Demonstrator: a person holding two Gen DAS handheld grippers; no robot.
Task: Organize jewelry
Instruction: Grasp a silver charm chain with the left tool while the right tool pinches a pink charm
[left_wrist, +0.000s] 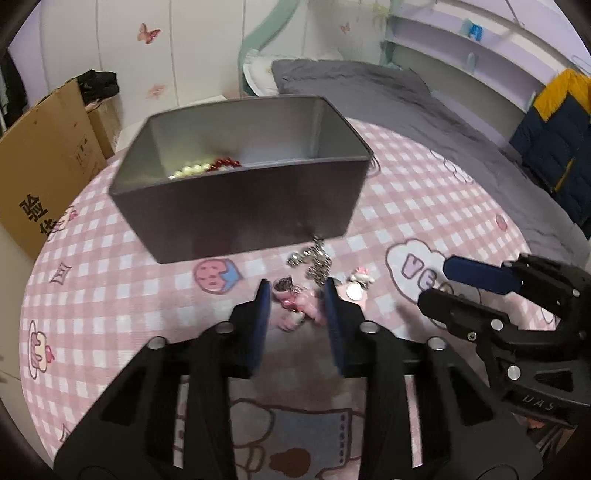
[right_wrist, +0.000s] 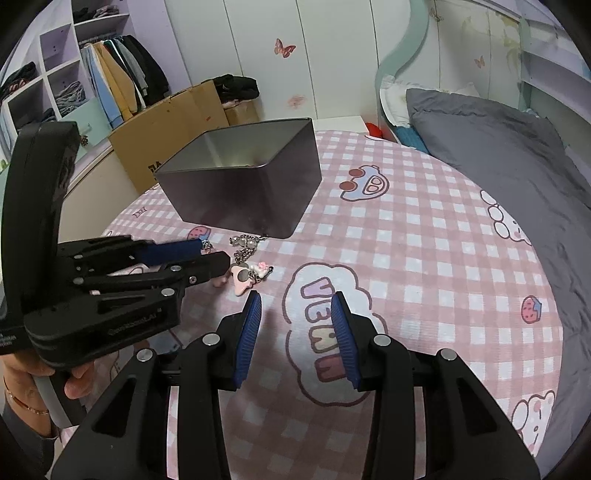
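Observation:
A grey metal tin (left_wrist: 236, 210) stands on the pink checked cloth, also in the right wrist view (right_wrist: 251, 192). Inside it lie pearl beads (left_wrist: 190, 170) and red beads (left_wrist: 224, 163). In front of the tin lie a silver chain (left_wrist: 314, 260), a pink charm piece (left_wrist: 295, 301) and a small round charm (left_wrist: 356, 286). My left gripper (left_wrist: 297, 291) is open, its fingers low on either side of the pink piece; it also shows in the right wrist view (right_wrist: 212, 256). My right gripper (right_wrist: 295, 306) is open and empty above the cloth, right of the jewelry (right_wrist: 247, 275).
The cloth covers a round table (right_wrist: 424, 258). A cardboard box (left_wrist: 44, 166) stands at the left beyond the table edge. A bed with grey bedding (right_wrist: 498, 147) runs along the right. Shelves and hanging clothes (right_wrist: 110, 81) are at the far left.

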